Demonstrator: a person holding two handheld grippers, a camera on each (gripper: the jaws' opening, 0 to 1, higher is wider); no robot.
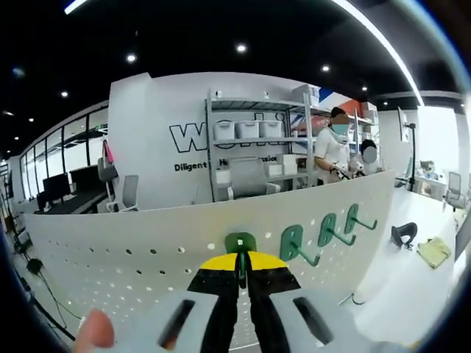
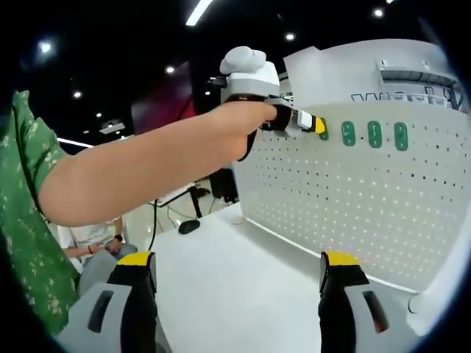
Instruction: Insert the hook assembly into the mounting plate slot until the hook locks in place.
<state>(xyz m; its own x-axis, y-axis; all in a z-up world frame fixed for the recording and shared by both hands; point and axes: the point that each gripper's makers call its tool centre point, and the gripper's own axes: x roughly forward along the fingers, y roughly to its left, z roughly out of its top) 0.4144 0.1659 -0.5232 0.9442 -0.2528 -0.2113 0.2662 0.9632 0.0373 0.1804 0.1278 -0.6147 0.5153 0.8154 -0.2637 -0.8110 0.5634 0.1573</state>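
Note:
A white pegboard mounting plate stands upright in front of me. My left gripper is shut on a green hook, whose top plate sits against the board. Three more green hooks hang in the board to its right. In the right gripper view the mounting plate fills the right side, with the left gripper held against it by a person's arm, and three green hooks beside it. My right gripper is open and holds nothing, well back from the board.
A black object and a yellow cloth lie on the white table to the right of the board. Behind stand a shelf with bins and two people. A person's green sleeve is at the left.

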